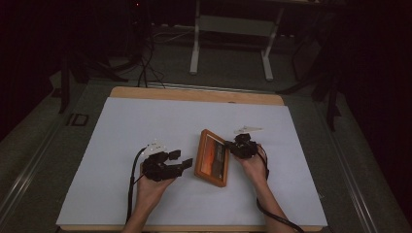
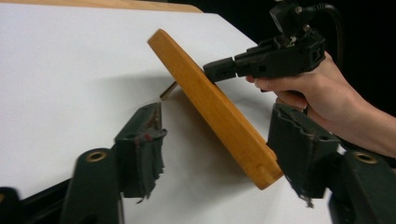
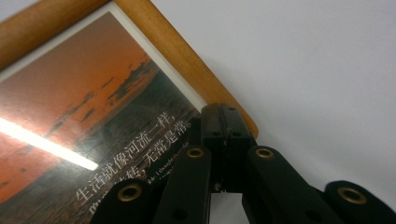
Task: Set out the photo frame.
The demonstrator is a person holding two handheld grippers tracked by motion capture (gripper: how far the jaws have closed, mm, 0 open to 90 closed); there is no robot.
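Observation:
A wooden picture frame (image 1: 211, 158) with an orange sunset print stands tilted on the white table cover (image 1: 145, 126), just right of centre. My left gripper (image 1: 180, 161) is to its left, open. In the left gripper view the frame's (image 2: 210, 100) near corner lies between the spread jaws of the left gripper (image 2: 215, 111), close to the right-hand one, with neither pad pressing on it. My right gripper (image 1: 228, 145) is shut, its closed tip resting against the frame's front at the upper edge (image 2: 210, 70). The right gripper view shows the shut tips (image 3: 225, 114) over the print (image 3: 93, 107), beside the wooden rim (image 3: 177, 51).
A thin prop (image 2: 169, 89) sticks out behind the frame onto the cover. The wooden table edge (image 1: 194, 93) runs along the back. Beyond it a white stand (image 1: 233, 29) and cables (image 1: 143, 68) sit on the dark floor. Bare white cover lies to the left and back.

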